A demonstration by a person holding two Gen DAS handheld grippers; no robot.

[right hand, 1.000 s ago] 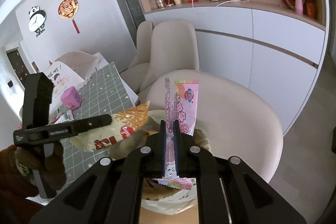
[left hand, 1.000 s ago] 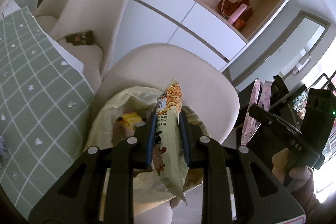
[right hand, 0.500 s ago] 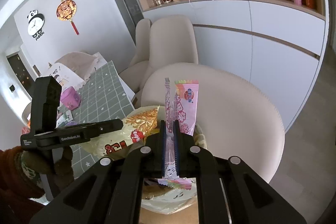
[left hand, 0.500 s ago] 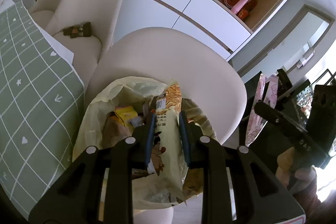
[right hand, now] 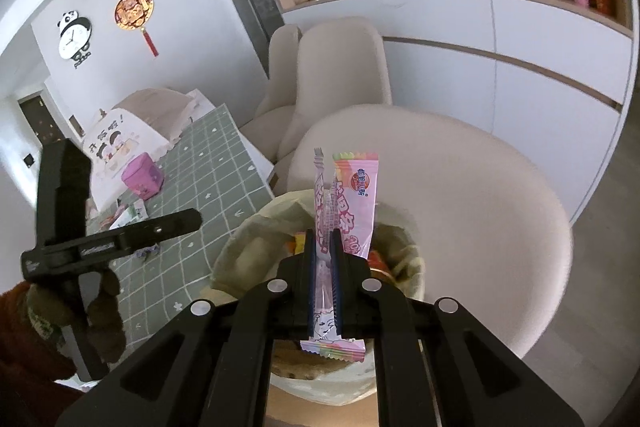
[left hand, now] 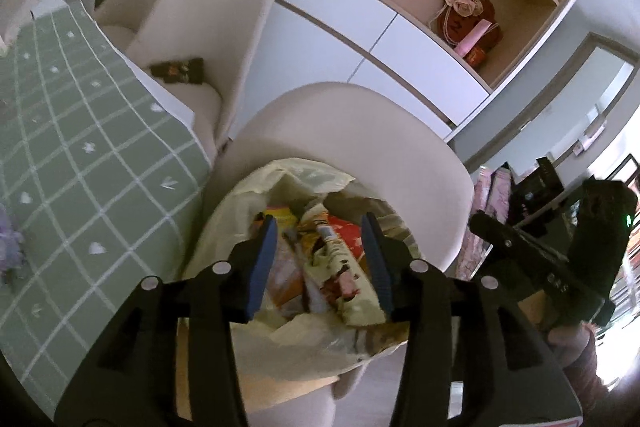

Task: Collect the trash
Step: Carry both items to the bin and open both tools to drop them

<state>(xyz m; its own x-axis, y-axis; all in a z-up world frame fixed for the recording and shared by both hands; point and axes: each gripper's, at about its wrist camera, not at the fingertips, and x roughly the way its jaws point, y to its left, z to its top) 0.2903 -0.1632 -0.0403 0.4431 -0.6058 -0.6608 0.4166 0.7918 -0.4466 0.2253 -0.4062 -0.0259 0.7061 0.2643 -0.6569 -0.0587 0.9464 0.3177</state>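
Left claw (left hand: 320, 259) first: its jaws have just been opening over the trash bag (left hand: 240, 211) so the snack packet (left hand: 332, 267) can fall in. The packet lies between the pads, seemingly free of them, long axis running away from me into the bag's mouth. Over to my right claw (right hand: 325, 267): clamped on the pink candy wrapper (right hand: 352, 195), held above the same bag, ready to drop. It stands nearly upright, long axis along the fingers.
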